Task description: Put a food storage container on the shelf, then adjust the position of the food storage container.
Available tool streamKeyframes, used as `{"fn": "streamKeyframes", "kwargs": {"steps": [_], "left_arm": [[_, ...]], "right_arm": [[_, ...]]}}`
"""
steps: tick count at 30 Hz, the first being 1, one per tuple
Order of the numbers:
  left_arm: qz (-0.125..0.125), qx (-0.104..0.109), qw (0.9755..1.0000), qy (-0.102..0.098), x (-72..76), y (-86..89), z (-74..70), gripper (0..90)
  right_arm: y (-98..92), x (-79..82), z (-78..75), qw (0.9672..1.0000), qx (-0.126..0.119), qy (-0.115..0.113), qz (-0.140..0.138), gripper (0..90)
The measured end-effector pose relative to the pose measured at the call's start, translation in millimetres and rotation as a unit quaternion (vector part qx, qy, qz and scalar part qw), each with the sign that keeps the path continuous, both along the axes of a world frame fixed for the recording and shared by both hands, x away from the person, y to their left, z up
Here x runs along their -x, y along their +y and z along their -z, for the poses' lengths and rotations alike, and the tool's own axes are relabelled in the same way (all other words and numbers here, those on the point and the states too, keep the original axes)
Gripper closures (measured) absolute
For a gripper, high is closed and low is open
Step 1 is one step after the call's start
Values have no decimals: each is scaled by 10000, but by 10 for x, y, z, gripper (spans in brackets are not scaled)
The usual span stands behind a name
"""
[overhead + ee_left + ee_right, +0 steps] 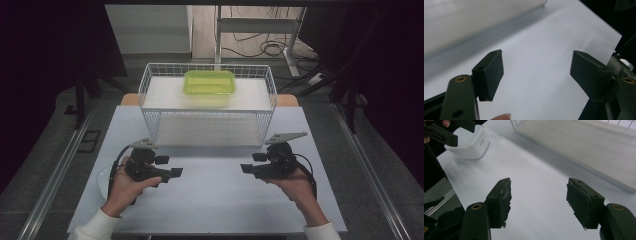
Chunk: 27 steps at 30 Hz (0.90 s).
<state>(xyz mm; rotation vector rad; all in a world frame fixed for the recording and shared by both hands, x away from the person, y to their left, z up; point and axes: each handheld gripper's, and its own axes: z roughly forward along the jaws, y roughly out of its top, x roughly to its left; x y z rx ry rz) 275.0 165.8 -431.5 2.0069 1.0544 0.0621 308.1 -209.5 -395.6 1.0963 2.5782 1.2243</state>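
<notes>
The green lidded container (209,83) sits on the top shelf of the white wire rack (150,80), at twelve o'clock on the table (215,200). The left gripper (170,167) at seven o'clock and the right gripper (250,163) at five o'clock face each other, both with jaws wide apart and empty. A white lid (470,143) lies beside the left gripper.

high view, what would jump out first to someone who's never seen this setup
The bright yellow-green container stands out at once, sitting on the top shelf of the white wire rack at the table's far side. Nearer, the left gripper and right gripper point inward at each other above the white table, jaws apart and holding nothing.
</notes>
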Motion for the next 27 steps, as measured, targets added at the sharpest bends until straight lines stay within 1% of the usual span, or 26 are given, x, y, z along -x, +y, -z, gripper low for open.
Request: {"fn": "streamKeyframes", "kwargs": {"steps": [1,3,5,11,14,22,27], "left_arm": [[-5,-25,10000,7,3,-7,15,268],[27,-35,10000,22,9,-19,30,269],[36,-70,10000,8,20,-23,34,270],[42,-81,10000,34,28,-8,59,271],[24,-125,9999,22,34,8,61,271],[-73,-153,9999,-22,66,90,42,268],[-117,-168,9998,-25,85,154,12,262]], "right_arm": [[-3,4,28,10000,-12,30,-4,361],[-3,3,81,9999,50,102,-34,361],[-11,2,108,9999,98,102,-6,361],[-13,2,144,9999,85,123,13,361],[-4,3,160,9998,92,164,-12,370],[9,-2,180,9998,98,183,-6,362],[6,2,219,9997,138,213,-25,351]]}}
